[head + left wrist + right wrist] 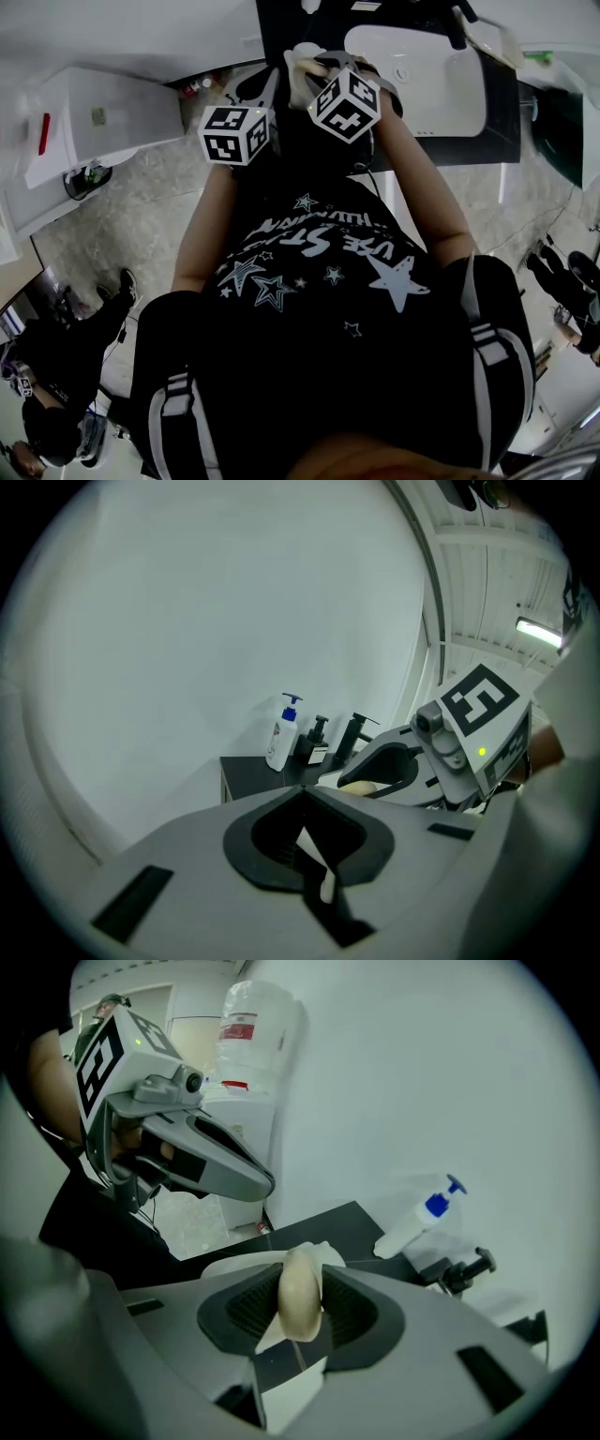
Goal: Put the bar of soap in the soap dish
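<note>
A cream bar of soap (300, 1302) stands on edge between the ribbed pads of my right gripper (300, 1274), which is shut on it. In the head view that gripper (317, 73) is held up by the white sink basin (422, 84), and the soap (302, 67) shows pale at its tip. The left gripper view catches the same soap (360, 786) in the right gripper (398, 766). My left gripper (305, 841) is beside it, jaws together with nothing between them. A white rim (323, 1252) lies just beyond the soap; I cannot tell whether it is the soap dish.
A black counter (323, 1224) carries a white pump bottle with a blue cap (419, 1221) and a black faucet (466, 1269) against a white wall. A water jug (248, 1026) stands behind. Other people (66, 319) are on the floor at the left.
</note>
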A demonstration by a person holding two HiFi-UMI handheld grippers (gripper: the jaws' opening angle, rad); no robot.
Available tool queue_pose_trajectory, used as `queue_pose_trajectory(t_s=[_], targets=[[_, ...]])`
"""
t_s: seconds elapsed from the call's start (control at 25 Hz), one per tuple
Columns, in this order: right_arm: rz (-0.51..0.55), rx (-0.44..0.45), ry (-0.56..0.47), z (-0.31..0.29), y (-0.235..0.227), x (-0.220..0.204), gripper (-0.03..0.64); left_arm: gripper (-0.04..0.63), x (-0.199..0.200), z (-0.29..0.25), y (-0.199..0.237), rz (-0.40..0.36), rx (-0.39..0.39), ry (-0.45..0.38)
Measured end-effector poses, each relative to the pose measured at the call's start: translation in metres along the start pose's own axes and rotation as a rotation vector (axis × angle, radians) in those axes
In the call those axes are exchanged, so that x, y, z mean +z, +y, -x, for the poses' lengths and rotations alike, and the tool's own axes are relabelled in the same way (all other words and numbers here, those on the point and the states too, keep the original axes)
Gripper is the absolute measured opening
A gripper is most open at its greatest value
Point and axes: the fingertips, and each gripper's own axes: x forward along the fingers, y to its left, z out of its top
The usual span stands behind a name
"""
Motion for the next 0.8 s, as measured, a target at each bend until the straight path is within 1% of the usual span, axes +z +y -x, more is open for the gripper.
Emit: queue_pose_trajectory(t_s=[0.16, 0.24, 0.36, 0.44, 0.68, 0.8], targets=[[-0.007, 0.013, -0.006, 0.003, 0.003, -0.001, 0.132, 0.012, -0.001, -0.002, -0.001, 0.004, -0.004, 0.001], [0.0, 0.013, -0.009, 0.004, 0.003, -0.001, 0.132, 0.012, -0.004, -0.006, -0.004, 0.003, -0.019, 0.018], [0.021, 0.009, -0.022, 0.006, 0.003, 0.004, 0.132, 0.012, -0.011, -0.014, -0.011, -0.031, -0.038, 0.059], [0.037, 0.005, -0.033, 0.008, 0.003, 0.007, 0.132, 0.012, -0.012, -0.018, -0.013, -0.047, -0.038, 0.068], [0.016, 0.033, -0.029, 0.002, 0.003, -0.001, 0.13, 0.012, -0.012, -0.023, -0.012, -0.031, -0.025, 0.068], [-0.002, 0.029, -0.059, 0.002, 0.004, -0.003, 0.13, 0.012, -0.015, -0.024, -0.012, -0.028, -0.019, 0.075]])
